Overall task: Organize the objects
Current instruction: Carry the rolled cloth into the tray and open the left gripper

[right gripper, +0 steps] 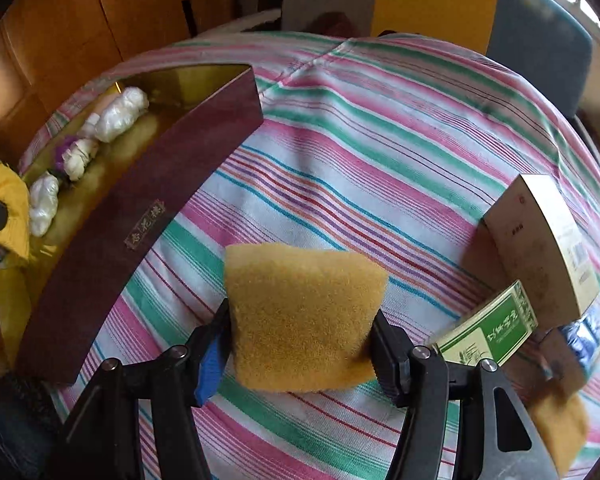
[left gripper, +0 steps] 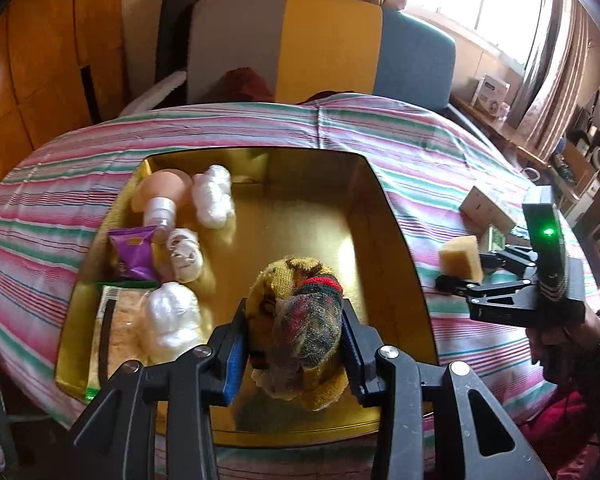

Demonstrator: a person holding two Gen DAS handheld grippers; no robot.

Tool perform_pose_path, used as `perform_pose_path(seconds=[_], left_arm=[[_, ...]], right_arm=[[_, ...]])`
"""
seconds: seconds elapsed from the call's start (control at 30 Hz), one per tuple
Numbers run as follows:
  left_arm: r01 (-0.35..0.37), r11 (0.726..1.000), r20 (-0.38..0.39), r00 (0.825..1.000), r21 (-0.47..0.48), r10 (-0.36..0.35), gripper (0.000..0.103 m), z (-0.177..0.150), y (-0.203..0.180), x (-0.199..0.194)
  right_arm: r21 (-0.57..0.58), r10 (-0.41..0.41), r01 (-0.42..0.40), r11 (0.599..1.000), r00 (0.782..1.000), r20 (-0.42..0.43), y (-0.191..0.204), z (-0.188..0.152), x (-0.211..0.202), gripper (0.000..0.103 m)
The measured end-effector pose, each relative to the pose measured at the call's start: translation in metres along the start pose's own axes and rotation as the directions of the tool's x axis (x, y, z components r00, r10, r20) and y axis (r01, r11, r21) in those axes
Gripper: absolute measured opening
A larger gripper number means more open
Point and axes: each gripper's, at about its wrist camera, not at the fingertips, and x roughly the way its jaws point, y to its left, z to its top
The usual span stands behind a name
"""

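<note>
Pinching a knitted bundle (left gripper: 300, 320) over the gold box (left gripper: 388, 216) for dropping in, left gripper (left gripper: 296, 348); right gripper (right gripper: 300, 344) clamps a sponge (right gripper: 300, 312), box to its left

Left wrist view: sits behind left gripper (left gripper: 296, 344), looks steeply down along fingers into gold-lined box (left gripper: 396, 240), close; room, chairs, window beyond; right gripper (left gripper: 460, 276) seen from side at right edge. Right wrist view: behind right gripper (right gripper: 300, 340), faces down over striped cloth (right gripper: 380, 128), close; box (right gripper: 140, 208) at left from outside. Shared: box, white bundles (left gripper: 214, 196) (right gripper: 120, 114), cloth (left gripper: 420, 148), sponge (left gripper: 460, 258) (right gripper: 300, 312).
</note>
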Motion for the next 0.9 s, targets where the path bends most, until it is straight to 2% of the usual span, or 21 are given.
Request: perform_pose_path(seconds=[0.17, 0.33, 0.6, 0.73, 0.8, 0.9], left_arm=[[-0.020, 1.000, -0.017, 1.000, 0.009, 0.021, 0.041, -0.002, -0.004, 0.003], [-0.026, 0.999, -0.038, 0.999, 0.031, 0.027, 0.041, -0.005, -0.012, 0.009], [-0.044, 0.998, -0.039, 0.998, 0.055, 0.046, 0.041, -0.008, -0.015, 0.012], [-0.033, 0.999, -0.045, 0.998, 0.039, 0.035, 0.041, -0.007, -0.010, 0.014], [0.004, 1.000, -0.058, 0.998, -0.003, -0.004, 0.041, -0.003, -0.001, 0.015], [0.029, 0.999, -0.026, 0.999, -0.027, -0.030, 0.041, 0.011, 0.008, 0.010]], right_arm=[[-0.022, -0.004, 0.004, 1.000, 1.000, 0.010, 0.005, -0.001, -0.003, 0.062], [-0.033, -0.006, 0.006, 0.999, 1.000, 0.003, 0.015, 0.007, 0.012, 0.063], [-0.055, -0.023, 0.023, 0.998, 1.000, 0.011, 0.019, 0.006, 0.012, 0.064], [-0.059, -0.027, 0.028, 0.998, 1.000, 0.015, 0.020, 0.006, 0.013, 0.064], [-0.061, -0.029, 0.030, 0.998, 0.999, 0.016, 0.020, 0.005, 0.013, 0.064], [-0.061, -0.030, 0.031, 0.998, 0.999, 0.017, 0.020, 0.005, 0.012, 0.064]])
